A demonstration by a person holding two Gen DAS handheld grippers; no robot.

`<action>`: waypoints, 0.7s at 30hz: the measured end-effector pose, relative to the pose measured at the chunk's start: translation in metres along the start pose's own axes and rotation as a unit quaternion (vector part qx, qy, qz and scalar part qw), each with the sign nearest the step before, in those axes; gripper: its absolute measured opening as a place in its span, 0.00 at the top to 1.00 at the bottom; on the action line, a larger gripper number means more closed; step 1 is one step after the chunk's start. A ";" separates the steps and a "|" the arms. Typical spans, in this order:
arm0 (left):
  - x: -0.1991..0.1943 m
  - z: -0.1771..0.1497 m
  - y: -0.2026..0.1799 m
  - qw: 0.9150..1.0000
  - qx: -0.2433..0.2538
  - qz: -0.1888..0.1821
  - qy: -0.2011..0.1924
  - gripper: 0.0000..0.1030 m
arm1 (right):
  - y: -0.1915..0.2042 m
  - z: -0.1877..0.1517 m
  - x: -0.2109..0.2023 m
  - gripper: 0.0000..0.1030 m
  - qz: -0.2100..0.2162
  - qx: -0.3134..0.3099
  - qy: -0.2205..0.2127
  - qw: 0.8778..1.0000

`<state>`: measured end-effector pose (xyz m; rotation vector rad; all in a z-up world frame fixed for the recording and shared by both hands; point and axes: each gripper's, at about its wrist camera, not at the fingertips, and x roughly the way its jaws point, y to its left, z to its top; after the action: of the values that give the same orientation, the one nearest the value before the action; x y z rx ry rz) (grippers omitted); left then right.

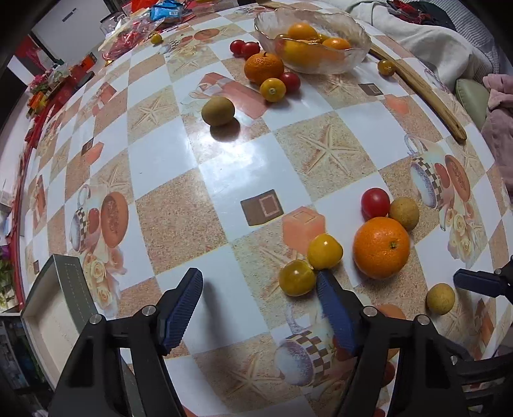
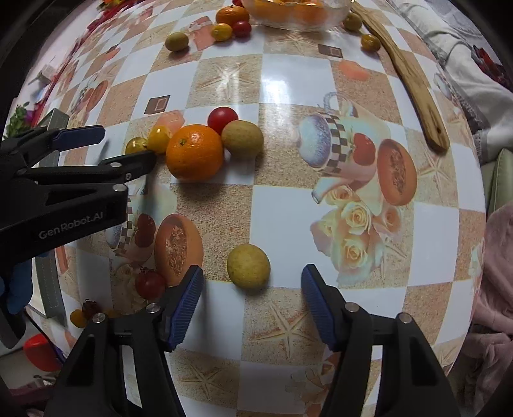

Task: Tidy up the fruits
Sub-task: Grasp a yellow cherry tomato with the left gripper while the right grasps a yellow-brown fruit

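Blue-padded left gripper (image 1: 260, 282) is held spread beside 2 yellow tomatoes (image 1: 296, 277), nothing pinched; right gripper (image 2: 253, 285) is spread around a yellow-green fruit (image 2: 248, 266), pads not touching.

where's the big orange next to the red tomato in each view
Left wrist: the big orange sits lower right, below the red tomato.
Right wrist: it sits left of centre, again just below the tomato.
Shared landmark: the glass bowl at top.

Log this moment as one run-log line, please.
left gripper: open, nothing between pads, right finger beside yellow tomato | right gripper: open over small yellow fruit, no contact | glass bowl: holds oranges
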<state>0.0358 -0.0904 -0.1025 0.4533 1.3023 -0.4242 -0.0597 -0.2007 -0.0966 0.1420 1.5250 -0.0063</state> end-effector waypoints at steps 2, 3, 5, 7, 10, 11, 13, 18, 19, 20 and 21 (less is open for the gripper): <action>0.000 -0.002 -0.002 1.000 0.001 -0.002 0.000 0.33 | 0.008 0.005 0.002 0.46 -0.004 -0.004 -0.001 1.000; -0.001 -0.002 -0.002 1.000 0.000 -0.007 -0.001 0.38 | 0.010 0.006 0.002 0.51 -0.008 -0.008 -0.002 1.000; -0.002 -0.003 -0.005 1.000 -0.002 -0.013 0.001 0.43 | 0.015 0.006 0.001 0.56 -0.012 -0.011 -0.002 1.000; -0.003 -0.003 -0.007 1.000 -0.004 -0.027 -0.001 0.62 | 0.019 0.005 0.001 0.64 -0.008 -0.013 -0.004 1.000; -0.007 -0.007 -0.015 0.999 0.008 -0.048 0.003 0.77 | 0.013 0.003 0.001 0.73 0.006 -0.002 -0.004 1.000; -0.008 -0.008 -0.016 0.999 0.008 -0.047 0.002 0.77 | 0.012 0.002 -0.001 0.73 0.013 0.006 -0.003 1.000; -0.011 -0.010 -0.012 0.998 -0.006 -0.060 0.001 0.77 | 0.008 0.002 -0.003 0.73 0.030 0.025 -0.004 0.999; -0.032 -0.020 -0.001 0.997 -0.032 -0.070 -0.016 0.77 | 0.001 -0.001 -0.011 0.73 0.056 0.055 -0.011 0.997; -0.037 -0.023 0.004 0.996 -0.037 -0.073 -0.019 0.77 | 0.001 -0.002 -0.013 0.73 0.057 0.056 -0.012 0.997; -0.040 -0.025 0.007 0.996 -0.041 -0.074 -0.021 0.77 | 0.002 -0.002 -0.013 0.73 0.058 0.056 -0.013 0.997; -0.044 -0.026 0.015 0.996 -0.049 -0.075 -0.023 0.77 | 0.004 -0.002 -0.016 0.73 0.060 0.056 -0.015 0.997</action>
<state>0.0136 -0.0620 -0.0639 0.2625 1.3103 -0.4910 -0.0621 -0.1983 -0.0807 0.3220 1.4848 0.0026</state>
